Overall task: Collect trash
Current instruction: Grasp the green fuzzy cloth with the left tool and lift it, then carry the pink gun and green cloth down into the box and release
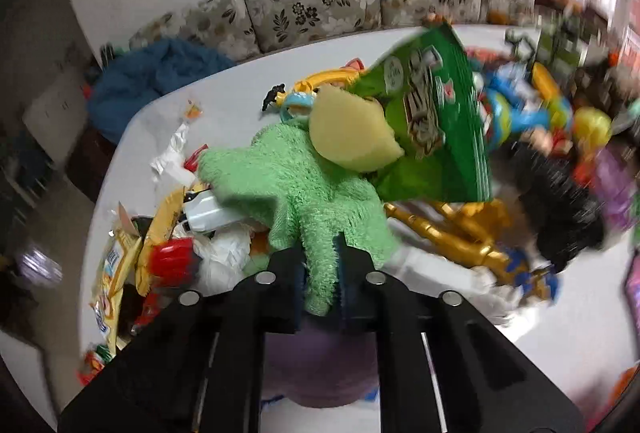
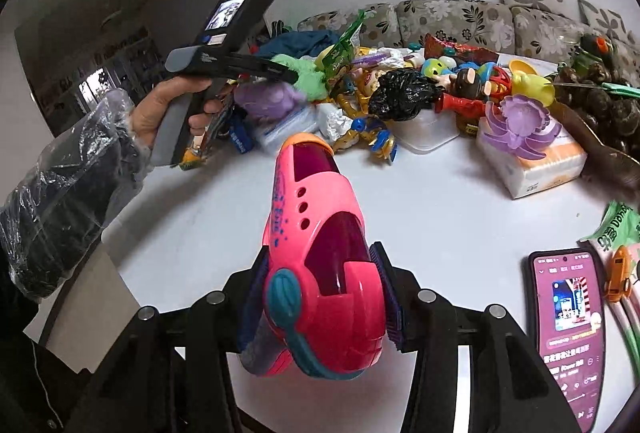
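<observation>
My left gripper (image 1: 320, 273) is shut on a green fuzzy plush toy (image 1: 296, 189) with a yellow belly, lifted above the pile; a green snack wrapper (image 1: 432, 121) rests against it. The right wrist view shows this left gripper (image 2: 290, 75) holding the plush (image 2: 310, 77) over the heap's left end. My right gripper (image 2: 320, 293) is shut on a pink plastic toy (image 2: 320, 253) with dark red windows, held above the white table (image 2: 440, 201). Trash in the heap includes a black plastic bag (image 2: 400, 93), white crumpled paper (image 1: 224, 257) and yellow wrappers (image 1: 116, 273).
Toy figures, a gold robot (image 1: 460, 233) and a purple plush (image 2: 268, 99) crowd the table's far side. A tissue pack (image 2: 532, 165) with a purple flower toy stands at right. A lit phone (image 2: 570, 329) lies front right. A floral sofa (image 2: 460, 21) runs behind.
</observation>
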The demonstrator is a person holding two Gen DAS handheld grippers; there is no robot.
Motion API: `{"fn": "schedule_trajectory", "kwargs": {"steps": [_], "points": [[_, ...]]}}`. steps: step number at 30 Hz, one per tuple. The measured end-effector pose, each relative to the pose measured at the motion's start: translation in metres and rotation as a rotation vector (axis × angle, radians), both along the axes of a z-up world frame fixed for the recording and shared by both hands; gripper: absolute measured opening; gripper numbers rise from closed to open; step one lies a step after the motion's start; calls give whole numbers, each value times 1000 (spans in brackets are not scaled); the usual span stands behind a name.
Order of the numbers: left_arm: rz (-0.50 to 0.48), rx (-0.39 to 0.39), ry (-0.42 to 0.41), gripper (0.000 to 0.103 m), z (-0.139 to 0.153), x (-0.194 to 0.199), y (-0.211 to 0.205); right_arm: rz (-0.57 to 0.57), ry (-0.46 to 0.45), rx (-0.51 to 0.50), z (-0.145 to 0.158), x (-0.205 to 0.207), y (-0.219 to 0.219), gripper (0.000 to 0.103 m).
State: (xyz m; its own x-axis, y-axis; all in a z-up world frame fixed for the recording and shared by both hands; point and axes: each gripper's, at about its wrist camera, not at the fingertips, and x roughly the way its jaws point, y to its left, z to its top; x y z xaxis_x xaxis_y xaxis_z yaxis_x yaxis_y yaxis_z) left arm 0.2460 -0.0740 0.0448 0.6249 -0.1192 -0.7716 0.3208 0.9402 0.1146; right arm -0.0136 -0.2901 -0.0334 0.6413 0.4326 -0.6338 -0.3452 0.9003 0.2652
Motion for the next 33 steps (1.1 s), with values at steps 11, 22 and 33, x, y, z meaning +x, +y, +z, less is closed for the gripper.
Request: {"fn": "schedule_trajectory", "kwargs": {"steps": [11, 22, 33], "points": [[-149, -196, -571, 10, 202, -218, 66, 30, -97, 23, 37, -16, 16, 48], [-206, -201, -599, 11, 165, -409, 111, 177, -120, 51, 66, -88, 45, 48], [-115, -176, -69, 11, -65, -439, 108, 278, 97, -78, -54, -141, 109, 49]]}}
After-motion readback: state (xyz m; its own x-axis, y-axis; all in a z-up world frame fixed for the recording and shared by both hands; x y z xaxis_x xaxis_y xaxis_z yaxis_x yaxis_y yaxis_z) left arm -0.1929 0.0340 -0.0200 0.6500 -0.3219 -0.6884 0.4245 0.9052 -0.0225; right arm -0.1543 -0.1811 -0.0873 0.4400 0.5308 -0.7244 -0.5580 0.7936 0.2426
